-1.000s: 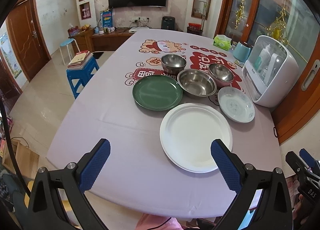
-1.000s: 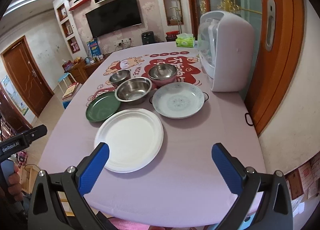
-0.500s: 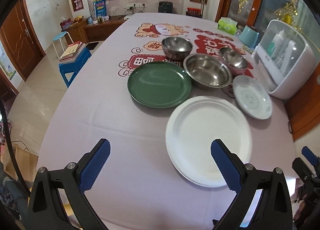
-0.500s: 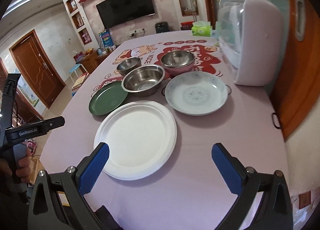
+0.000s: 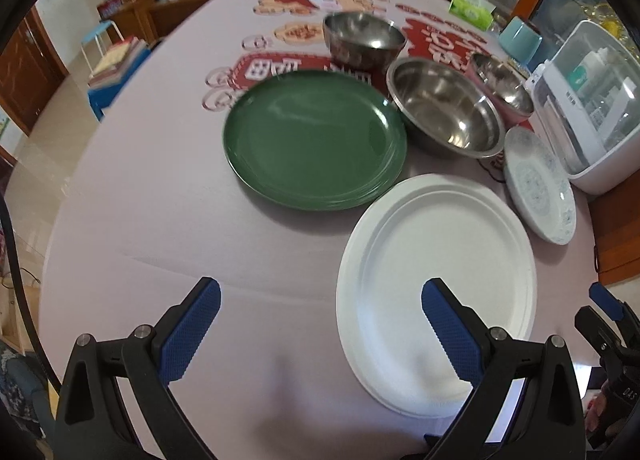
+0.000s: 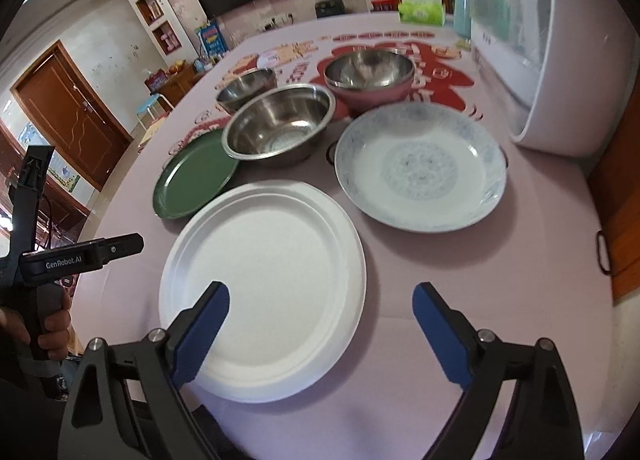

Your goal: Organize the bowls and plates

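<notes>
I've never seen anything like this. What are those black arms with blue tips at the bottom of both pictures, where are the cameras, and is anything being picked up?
There is no robot here. A person holds a hand tool in each hand, each ending in a two-finger claw with blue pads. A wide-angle camera sits on each tool and looks forward along its fingers, so each picture shows its own claw at the bottom: the left claw in one, the right claw in the other.

On the table lie a white plate, a green plate, a patterned plate and three metal bowls; the big bowl stands in the middle.

Both claws are open and hold nothing. The right claw's jaws have just been closing a little, with only the white plate's edge beneath them.
</notes>
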The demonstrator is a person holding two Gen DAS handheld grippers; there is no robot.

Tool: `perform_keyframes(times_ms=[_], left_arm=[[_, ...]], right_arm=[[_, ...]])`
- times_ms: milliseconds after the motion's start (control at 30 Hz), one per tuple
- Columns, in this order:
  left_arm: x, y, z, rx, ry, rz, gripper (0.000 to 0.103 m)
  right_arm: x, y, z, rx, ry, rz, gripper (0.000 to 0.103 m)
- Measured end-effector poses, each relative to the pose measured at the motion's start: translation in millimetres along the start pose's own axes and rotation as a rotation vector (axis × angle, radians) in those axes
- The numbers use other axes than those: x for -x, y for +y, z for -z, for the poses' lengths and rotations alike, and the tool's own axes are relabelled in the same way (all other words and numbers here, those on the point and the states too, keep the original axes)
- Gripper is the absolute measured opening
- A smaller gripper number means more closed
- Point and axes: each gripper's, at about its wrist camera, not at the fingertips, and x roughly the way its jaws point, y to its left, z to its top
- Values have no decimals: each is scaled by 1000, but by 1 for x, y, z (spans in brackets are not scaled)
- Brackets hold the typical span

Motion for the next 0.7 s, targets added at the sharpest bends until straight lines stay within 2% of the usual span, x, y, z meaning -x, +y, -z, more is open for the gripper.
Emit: perform_keyframes(times_ms=[167,367,467,700], left_arm=[[-25,2,-3,32,53,26,100],[-46,-1,3,77,121,55,100],[-55,-5,7,92,156,74,96],[-64,-12,9,92,174,79,87]], right_arm=[[-27,-12,-7,-43,75,-11,85],[-48,-27,-6,-109,159,-29,70],[-54,-32,-5,-132,181,-34,65],[-63,-40,-2,-180,215,-53,50]])
